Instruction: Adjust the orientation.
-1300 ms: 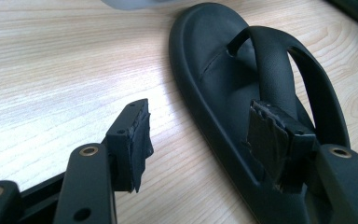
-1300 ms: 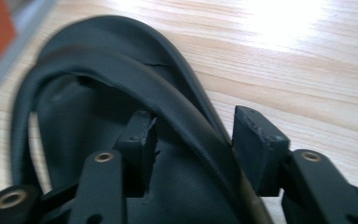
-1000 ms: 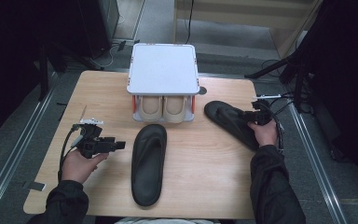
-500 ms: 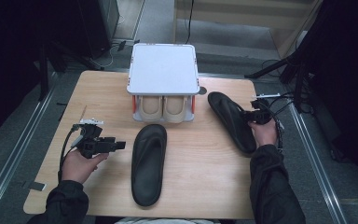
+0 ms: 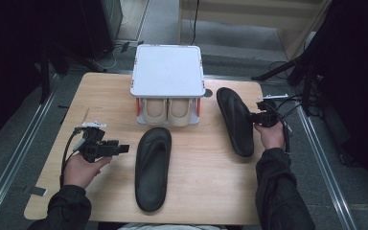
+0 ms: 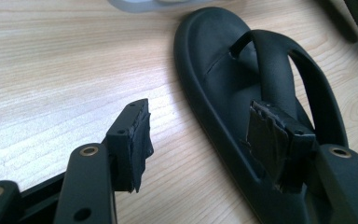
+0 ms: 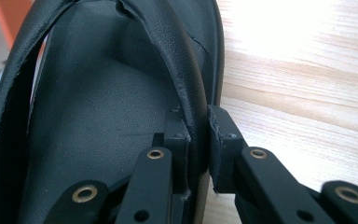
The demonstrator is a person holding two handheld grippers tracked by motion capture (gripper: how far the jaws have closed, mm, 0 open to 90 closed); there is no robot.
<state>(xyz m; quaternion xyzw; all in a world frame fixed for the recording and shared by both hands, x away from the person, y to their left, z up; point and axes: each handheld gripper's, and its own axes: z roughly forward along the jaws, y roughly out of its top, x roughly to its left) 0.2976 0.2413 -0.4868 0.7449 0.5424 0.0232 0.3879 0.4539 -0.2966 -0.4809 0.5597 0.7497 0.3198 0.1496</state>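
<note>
Now right hand-held gripper [image 5: 258, 118], jaws just closing, clamps right sandal [image 5: 235, 120] strap, sandal swung upright; left hand-held gripper [image 5: 124, 149] wide.

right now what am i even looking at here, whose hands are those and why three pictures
A person sits at a wooden table with a hand-held two-jaw gripper in each hand. The high view looks down from above; the other two pictures come from cameras riding on each gripper, looking along its black jaws. On the table lie two black sandals and a white rack with a tan pair underneath. The right gripper has just been closing and now pinches the strap of the right sandal, tipping it up on its edge. The left gripper is open beside the middle sandal, holding nothing.
</note>
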